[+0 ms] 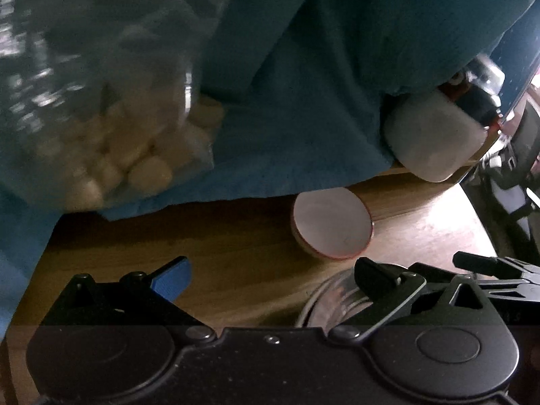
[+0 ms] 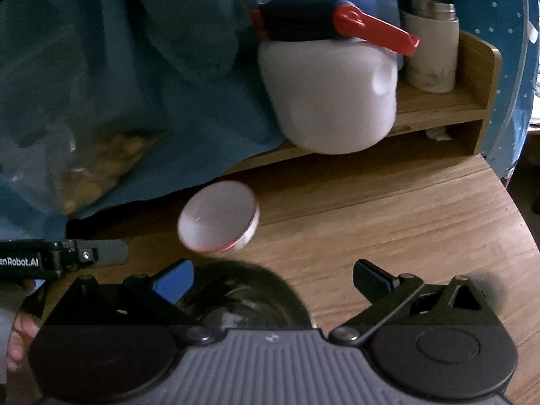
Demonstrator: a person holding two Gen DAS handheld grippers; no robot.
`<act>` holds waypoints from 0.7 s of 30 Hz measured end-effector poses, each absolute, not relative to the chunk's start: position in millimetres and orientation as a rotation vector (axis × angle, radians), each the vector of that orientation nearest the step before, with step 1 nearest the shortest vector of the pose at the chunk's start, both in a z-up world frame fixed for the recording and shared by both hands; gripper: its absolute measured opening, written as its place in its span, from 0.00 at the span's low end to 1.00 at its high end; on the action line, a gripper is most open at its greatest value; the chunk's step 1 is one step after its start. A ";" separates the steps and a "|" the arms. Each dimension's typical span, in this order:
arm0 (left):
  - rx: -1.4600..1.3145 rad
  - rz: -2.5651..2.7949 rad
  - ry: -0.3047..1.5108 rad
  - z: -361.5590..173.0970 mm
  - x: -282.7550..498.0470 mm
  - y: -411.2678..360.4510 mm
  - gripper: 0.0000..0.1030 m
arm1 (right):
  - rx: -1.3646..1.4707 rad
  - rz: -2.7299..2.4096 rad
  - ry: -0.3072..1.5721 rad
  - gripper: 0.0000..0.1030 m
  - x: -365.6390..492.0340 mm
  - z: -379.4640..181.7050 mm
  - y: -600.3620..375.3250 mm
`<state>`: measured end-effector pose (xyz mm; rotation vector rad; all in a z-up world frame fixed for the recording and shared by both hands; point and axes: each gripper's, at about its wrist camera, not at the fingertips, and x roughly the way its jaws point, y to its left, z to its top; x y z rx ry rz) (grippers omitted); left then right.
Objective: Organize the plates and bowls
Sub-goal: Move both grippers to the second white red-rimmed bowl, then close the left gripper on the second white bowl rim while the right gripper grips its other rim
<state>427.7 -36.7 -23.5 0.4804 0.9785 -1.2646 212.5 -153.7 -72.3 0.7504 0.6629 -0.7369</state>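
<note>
Right gripper (image 2: 273, 278), jaws wide and empty, straddles the glass bowl (image 2: 243, 303); the white bowl (image 2: 217, 217) lies at eleven o'clock.

Bare wooden tabletop (image 2: 422, 222) lies open to the right of the small white red-rimmed bowl (image 2: 219, 221), as far as the table's curved edge. Behind the bowl, a low wooden shelf (image 2: 472, 101) closes off the back, with a white jug with a blue lid and red lever (image 2: 332, 101) and a white flask (image 2: 432, 54) standing on it. To the left, draped blue cloth (image 2: 202, 118) and a clear bag of pale round pieces (image 1: 135, 155) hang to the table. A clear glass bowl (image 2: 243, 303) fills the near space between the right gripper's (image 2: 273, 280) wide-set fingers. The left gripper (image 2: 111, 253) juts in from the left edge.
</note>
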 end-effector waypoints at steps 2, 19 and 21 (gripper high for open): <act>0.499 -1.262 0.981 -28.2 428.7 -47.5 0.99 | 0.754 -0.750 0.652 1.00 214.9 -76.1 -157.8; 0.497 -1.161 1.124 -73.0 439.9 -90.4 0.99 | 0.695 -0.742 0.711 0.94 255.0 -103.2 -177.8; 0.494 -1.169 1.128 -74.1 438.1 -93.1 0.99 | 0.703 -0.723 0.712 0.93 257.7 -104.9 -178.3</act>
